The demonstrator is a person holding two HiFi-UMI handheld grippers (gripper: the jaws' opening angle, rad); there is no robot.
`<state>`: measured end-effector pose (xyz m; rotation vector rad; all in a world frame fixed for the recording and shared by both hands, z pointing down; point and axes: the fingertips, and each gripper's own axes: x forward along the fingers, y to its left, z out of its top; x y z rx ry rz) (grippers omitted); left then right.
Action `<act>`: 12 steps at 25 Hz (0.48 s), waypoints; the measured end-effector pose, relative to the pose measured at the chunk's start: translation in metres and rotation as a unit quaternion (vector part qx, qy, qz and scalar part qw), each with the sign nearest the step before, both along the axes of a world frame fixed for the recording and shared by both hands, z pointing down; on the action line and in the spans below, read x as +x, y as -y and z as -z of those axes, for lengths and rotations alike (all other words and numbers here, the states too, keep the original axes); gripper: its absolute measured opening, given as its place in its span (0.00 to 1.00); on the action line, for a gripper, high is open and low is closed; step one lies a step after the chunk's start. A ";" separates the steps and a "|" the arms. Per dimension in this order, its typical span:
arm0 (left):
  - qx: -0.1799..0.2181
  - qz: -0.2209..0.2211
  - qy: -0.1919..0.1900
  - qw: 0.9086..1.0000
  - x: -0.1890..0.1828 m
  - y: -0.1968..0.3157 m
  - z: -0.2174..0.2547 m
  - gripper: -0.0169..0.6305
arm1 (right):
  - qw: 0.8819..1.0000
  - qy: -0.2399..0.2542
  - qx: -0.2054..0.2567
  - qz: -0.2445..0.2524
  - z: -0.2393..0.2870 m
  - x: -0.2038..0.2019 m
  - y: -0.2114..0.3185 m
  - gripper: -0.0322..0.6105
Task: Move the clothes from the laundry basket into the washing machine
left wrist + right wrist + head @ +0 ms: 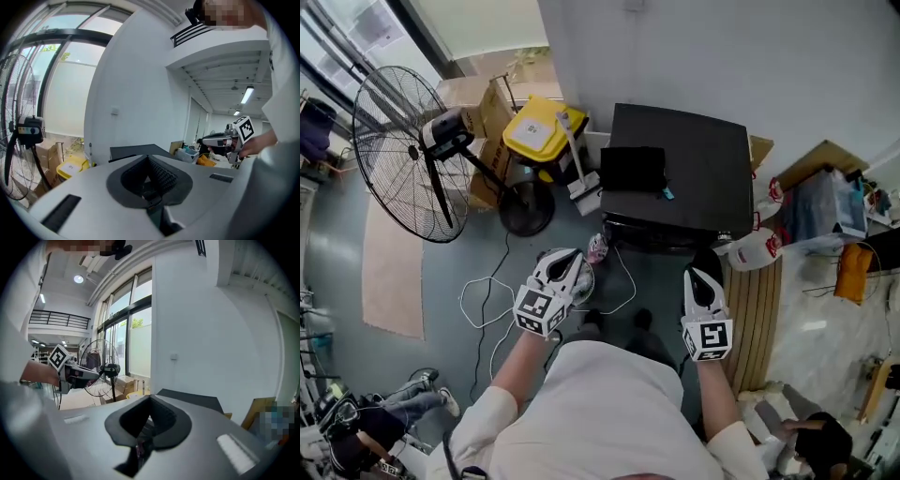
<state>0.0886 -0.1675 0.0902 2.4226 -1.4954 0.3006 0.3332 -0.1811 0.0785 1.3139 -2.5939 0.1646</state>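
Observation:
From the head view I look down on a black-topped machine (pixel 675 169) against the white wall; its top also shows in the left gripper view (pixel 136 150) and the right gripper view (pixel 192 399). My left gripper (pixel 567 255) hangs in front of its left corner, and my right gripper (pixel 701 274) in front of its right side. Both point toward the wall. In each gripper's own view the dark pads meet at the tip, left (pixel 149 158) and right (pixel 150 399), with nothing seen between them. A small pink-and-white item (pixel 597 247) lies on the floor by the machine. A round whitish thing is mostly hidden under the left gripper.
A big standing fan (pixel 403 150) is at the left, with a yellow bin (pixel 539 131) and cardboard boxes (pixel 483 103) beside it. White cable (pixel 487 300) loops over the floor. Wooden slats (pixel 759 309) and bags (pixel 830 206) are on the right. A person (pixel 384 422) crouches at lower left.

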 end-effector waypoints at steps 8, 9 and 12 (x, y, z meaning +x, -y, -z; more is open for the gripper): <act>-0.009 0.086 0.004 0.996 -0.001 -0.010 -0.018 0.04 | 0.994 -0.018 -0.017 0.110 -0.024 -0.016 0.024 0.07; -0.010 0.100 0.004 0.995 -0.004 -0.013 -0.020 0.04 | 0.992 -0.020 -0.019 0.124 -0.026 -0.021 0.027 0.07; -0.016 0.143 0.004 0.990 -0.012 -0.028 -0.028 0.04 | 0.985 -0.028 -0.020 0.168 -0.033 -0.035 0.032 0.07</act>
